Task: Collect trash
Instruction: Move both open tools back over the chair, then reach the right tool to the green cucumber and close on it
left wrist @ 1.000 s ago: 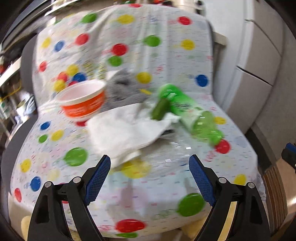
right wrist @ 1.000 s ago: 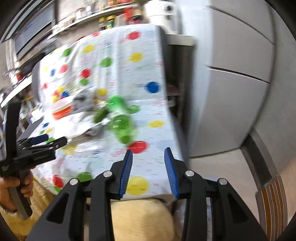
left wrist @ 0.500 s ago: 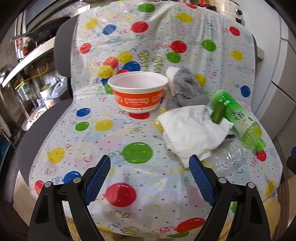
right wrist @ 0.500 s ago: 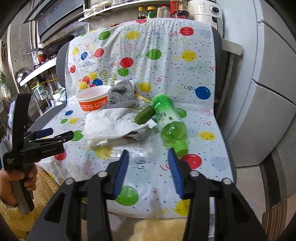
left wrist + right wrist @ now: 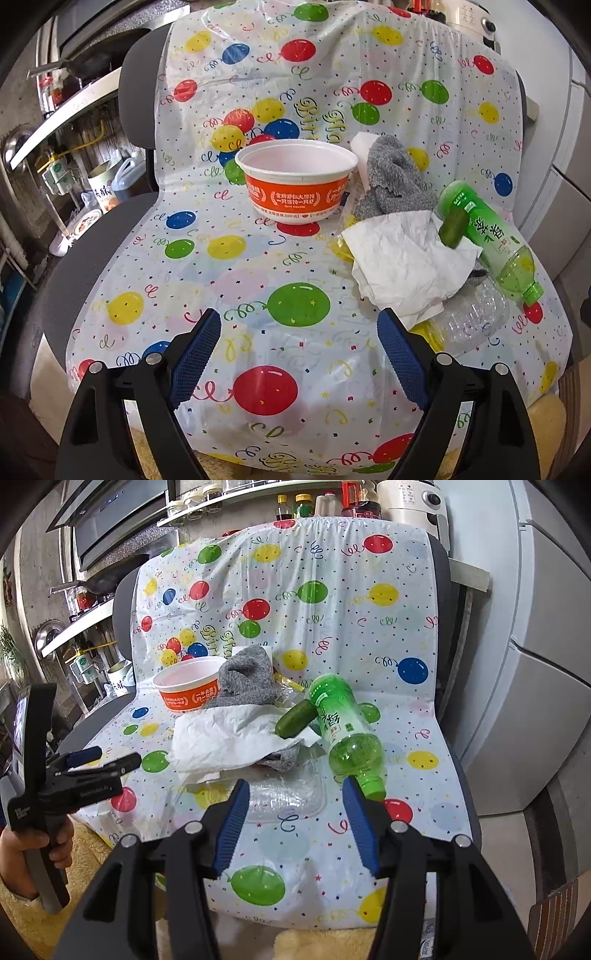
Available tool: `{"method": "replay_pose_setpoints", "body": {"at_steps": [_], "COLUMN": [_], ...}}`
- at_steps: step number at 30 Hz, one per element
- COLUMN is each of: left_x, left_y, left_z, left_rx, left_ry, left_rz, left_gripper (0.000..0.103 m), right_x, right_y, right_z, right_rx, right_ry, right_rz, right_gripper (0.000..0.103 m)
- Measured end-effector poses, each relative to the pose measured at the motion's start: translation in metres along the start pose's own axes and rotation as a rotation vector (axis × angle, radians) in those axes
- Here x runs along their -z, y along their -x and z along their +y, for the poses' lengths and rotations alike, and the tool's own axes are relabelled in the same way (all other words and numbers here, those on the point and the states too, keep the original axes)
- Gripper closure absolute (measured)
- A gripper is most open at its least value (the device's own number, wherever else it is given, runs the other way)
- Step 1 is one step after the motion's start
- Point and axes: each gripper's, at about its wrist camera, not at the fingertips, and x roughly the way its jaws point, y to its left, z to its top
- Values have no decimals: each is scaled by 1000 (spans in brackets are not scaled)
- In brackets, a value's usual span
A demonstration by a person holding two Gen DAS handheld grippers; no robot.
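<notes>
Trash sits heaped on the right of the chair seat: paper towel point(image 5: 406, 258), green bottle point(image 5: 345, 723), clear tray point(image 5: 288, 794). My left gripper point(image 5: 299, 350) and right gripper point(image 5: 295, 819) hover near it, fingers apart, nothing grasped; next I'd reach forward and pinch one piece

Glossy plastic sheet point(image 5: 258, 273) printed with balloons, draped smooth over matt grey chair upholstery point(image 5: 74, 266). On the sheet: smooth orange-and-white plastic bowl point(image 5: 297, 184); beside the bowl, fuzzy grey knitted cloth point(image 5: 395, 184); crumpled white paper point(image 5: 402, 258) (matt, creased); shiny translucent green plastic bottle point(image 5: 491, 236); clear glossy plastic container point(image 5: 472, 317), crinkled. Matt black gripper frames, textured blue pads point(image 5: 195, 358).
</notes>
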Motion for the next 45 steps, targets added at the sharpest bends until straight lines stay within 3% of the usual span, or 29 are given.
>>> {"method": "replay_pose_setpoints", "body": {"at_steps": [6,8,16,27,29,31,34,39,45], "left_x": [-3,-3,-1,-4,-7,-14,-30,-52,-61], "left_y": [-2,2,-6,-24,-26,-28,-30,-42,-60], "left_z": [2,2,15,-11,-14,-14,-13,-5,10], "left_rx": [-24,-18,-73,11,-7,-33,-44,-70,-61], "left_ry": [9,10,10,-64,-68,-68,-61,-47,-18], "left_rz": [21,14,46,82,76,63,33,4,21], "left_gripper": [17,17,17,17,17,17,17,17,17], "right_x": [-5,-5,3,-6,-13,-24,-38,-53,-61], "right_y": [-7,-9,-36,-58,-59,-65,-82,-122,-166], "right_z": [-5,-10,-30,-38,-35,-27,-11,10,12], "right_rx": [2,9,30,38,22,7,-13,-4,96], "right_ry": [14,1,-28,-27,-19,-6,6,4,-84], "right_rz": [-23,-34,23,31,9,2,13,69,105], "right_gripper": [41,34,25,25,33,49,61,63,63]}}
